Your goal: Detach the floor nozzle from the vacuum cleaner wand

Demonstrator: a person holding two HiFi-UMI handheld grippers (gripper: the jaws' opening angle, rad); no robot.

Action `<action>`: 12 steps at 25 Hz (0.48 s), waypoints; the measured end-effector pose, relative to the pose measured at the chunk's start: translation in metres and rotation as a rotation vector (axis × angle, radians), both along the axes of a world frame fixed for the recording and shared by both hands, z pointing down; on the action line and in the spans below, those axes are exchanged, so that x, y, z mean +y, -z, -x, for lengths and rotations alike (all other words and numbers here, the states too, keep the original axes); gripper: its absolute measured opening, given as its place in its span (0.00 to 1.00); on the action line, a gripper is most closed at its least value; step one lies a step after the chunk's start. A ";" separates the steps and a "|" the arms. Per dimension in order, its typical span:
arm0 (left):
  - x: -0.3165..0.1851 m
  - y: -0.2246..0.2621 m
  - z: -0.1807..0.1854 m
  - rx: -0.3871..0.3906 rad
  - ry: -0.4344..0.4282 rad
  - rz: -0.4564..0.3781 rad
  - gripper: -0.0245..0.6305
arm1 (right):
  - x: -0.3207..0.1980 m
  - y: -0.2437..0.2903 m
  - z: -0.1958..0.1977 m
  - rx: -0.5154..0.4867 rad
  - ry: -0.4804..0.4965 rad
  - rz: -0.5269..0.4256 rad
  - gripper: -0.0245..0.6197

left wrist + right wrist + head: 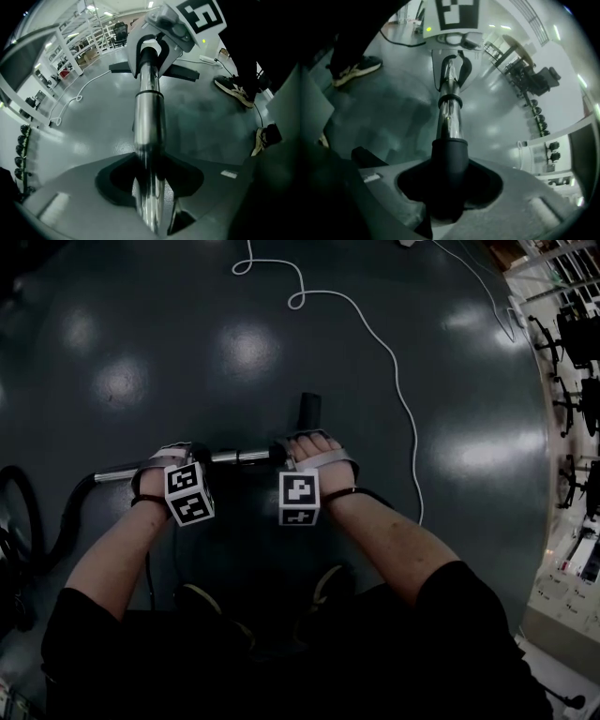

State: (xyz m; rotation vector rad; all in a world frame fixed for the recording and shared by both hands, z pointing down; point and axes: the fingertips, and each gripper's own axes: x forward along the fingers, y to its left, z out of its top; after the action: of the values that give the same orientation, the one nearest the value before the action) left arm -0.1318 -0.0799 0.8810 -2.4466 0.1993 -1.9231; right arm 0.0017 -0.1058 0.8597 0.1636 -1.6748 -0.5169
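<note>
Floor nozzle [310, 411] is not yet off: nearest, the left gripper [149, 187] is clamped on the chrome wand [149, 117] and the right gripper [449, 187] on the nozzle's black neck [449, 159], its head lying beyond over the dark floor [141, 334], so next, I judge, comes a straight pull apart, perhaps with a twist.

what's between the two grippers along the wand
only a bare stretch of the shiny metal wand, seen in the head view. the left gripper is shut on the wand, the right gripper on the black collar at its nozzle end.
</note>
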 end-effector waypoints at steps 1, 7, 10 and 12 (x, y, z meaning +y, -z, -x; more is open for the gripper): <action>0.001 0.000 -0.001 0.000 -0.006 0.000 0.29 | 0.004 -0.001 -0.001 -0.019 -0.015 0.063 0.25; 0.005 0.002 -0.008 0.001 -0.036 -0.016 0.29 | 0.030 0.004 -0.001 -0.117 -0.138 0.490 0.25; 0.011 0.002 -0.010 -0.004 -0.048 -0.009 0.29 | 0.042 0.010 0.001 -0.151 -0.207 0.692 0.25; 0.010 0.002 -0.011 -0.003 -0.044 -0.012 0.29 | 0.041 0.013 0.001 -0.168 -0.207 0.705 0.25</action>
State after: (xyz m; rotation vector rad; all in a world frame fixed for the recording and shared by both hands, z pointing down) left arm -0.1212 -0.0694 0.8789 -2.4192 0.1553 -1.9026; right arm 0.0011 -0.0646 0.8467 -0.1406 -1.8818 0.2622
